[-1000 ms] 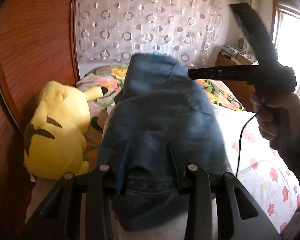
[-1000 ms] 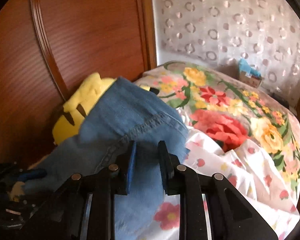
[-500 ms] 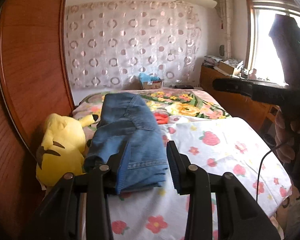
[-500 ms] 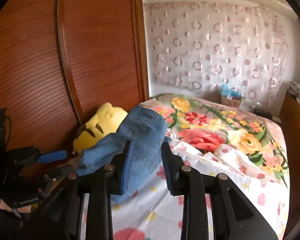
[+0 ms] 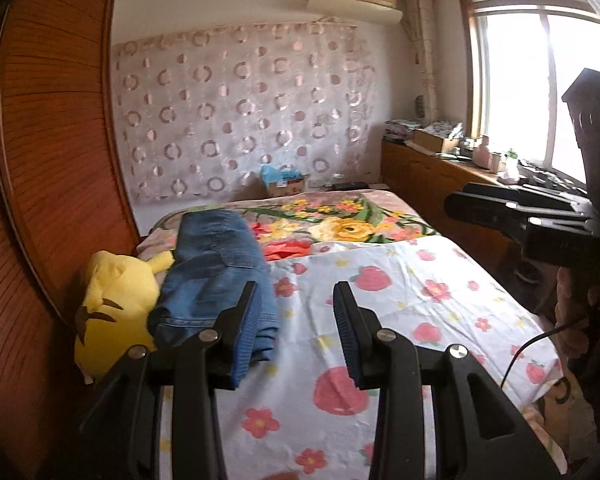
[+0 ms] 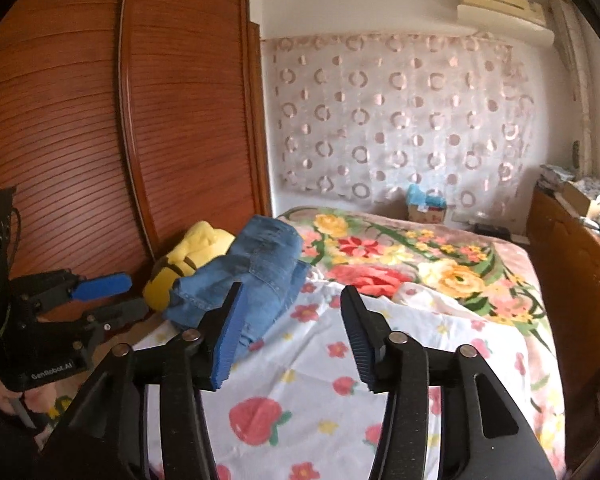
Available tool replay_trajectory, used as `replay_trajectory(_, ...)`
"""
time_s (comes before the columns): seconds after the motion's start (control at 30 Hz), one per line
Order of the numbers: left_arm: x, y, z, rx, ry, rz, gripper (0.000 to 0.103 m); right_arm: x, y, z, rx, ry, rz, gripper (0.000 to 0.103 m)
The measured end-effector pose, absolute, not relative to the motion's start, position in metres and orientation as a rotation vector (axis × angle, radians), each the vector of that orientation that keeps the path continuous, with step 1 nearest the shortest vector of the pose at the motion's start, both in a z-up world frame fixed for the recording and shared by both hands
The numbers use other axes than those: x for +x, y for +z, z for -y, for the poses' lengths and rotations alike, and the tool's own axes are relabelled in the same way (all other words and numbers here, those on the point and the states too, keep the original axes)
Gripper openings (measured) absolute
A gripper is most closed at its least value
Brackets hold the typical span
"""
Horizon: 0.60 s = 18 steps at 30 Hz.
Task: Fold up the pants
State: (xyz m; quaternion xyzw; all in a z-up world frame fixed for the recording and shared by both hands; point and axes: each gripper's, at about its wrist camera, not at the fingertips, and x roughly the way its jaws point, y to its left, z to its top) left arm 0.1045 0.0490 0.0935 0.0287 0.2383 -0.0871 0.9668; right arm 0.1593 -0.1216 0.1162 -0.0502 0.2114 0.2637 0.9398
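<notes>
L gripper (image 5: 296, 332): jaws apart, nothing between the pads; sheet shows through the gap. R gripper (image 6: 290, 336): jaws opening, also nothing between them. Neither touches the pants.

Pants (image 5: 216, 272): blue denim, lying in a folded bundle on the bed (image 5: 440, 280), along the bed's left side as seen from both wrist cams. Far end of the bundle rests on the floral blanket (image 5: 348, 224), near end on the strawberry-print sheet (image 6: 312, 360). Yellow plush toy (image 5: 116, 300) sits just beside the bundle, touching it on the wardrobe (image 5: 52, 152) side.

Judged status: fold looks done or nearly so; both tools clear of the cloth. Bundle is uneven, near hem edge looks loose and slightly splayed.

Procedure for a clean finish, if a further fold or tidy-up is intended:
1. Approach w/ jaws wide, low & level to the sheet, so the lower finger slides under all denim layers, not just the top one
2. Pinch at the two near corners, one tool per corner; keep equal tension
3. Lift only enough to clear the sheet; avoid dragging sheet or blanket along
4. Keep clear of the plush; it crowds the L side
5. Release only once edges line up

Risk: thick seams may slip from a shallow pinch
</notes>
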Motion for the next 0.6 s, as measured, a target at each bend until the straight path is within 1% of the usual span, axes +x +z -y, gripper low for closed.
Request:
replay_trajectory(0.1, 0.095, 0.095, -0.039, 0.045, -0.182, -0.474, 0.037, 0.144, 0.112, 0.136, -0.082, 0.509, -0.424, 0.069)
replay_trajectory(0.17, 0.089, 0.095, -0.034, 0.043, -0.188, -0.468, 0.038, 0.13, 0.109, 0.147, -0.075, 0.478, -0.419, 0.072)
replay_trajectory(0.4, 0.07, 0.093, -0.021, 0.029, -0.179, -0.462, 0.038, 0.09, 0.102, 0.176, -0.067, 0.374, -0.399, 0.076)
replay_trajectory(0.6, 0.058, 0.092, -0.021, 0.029, -0.156, -0.455, 0.039, 0.059, 0.099, 0.204, -0.038, 0.308, -0.376, 0.076)
